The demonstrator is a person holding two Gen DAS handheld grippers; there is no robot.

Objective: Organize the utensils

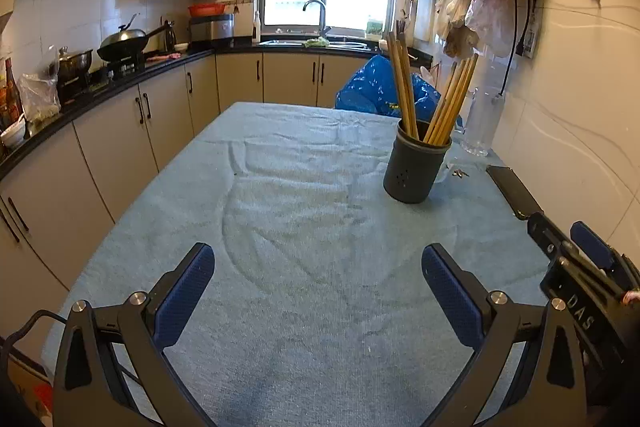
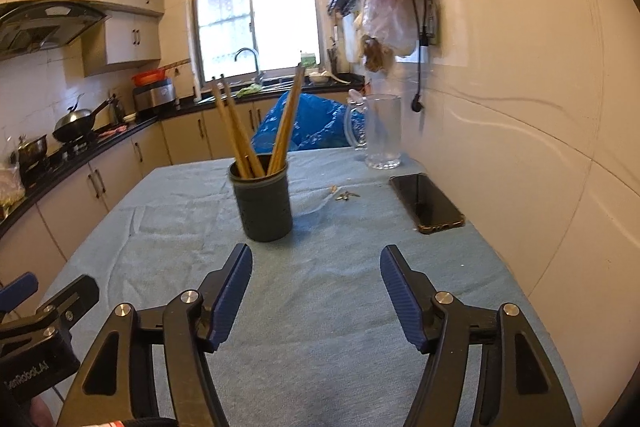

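Both grippers' fingers (image 1: 188, 291) stand released, empty; right gripper (image 1: 580, 267) reads "DAS".

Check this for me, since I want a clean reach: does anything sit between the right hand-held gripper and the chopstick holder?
Nothing visible does. The right hand-held gripper is open and empty, and only bare blue towel lies between it and the dark chopstick holder. The phone lies off to the right, clear of that path.
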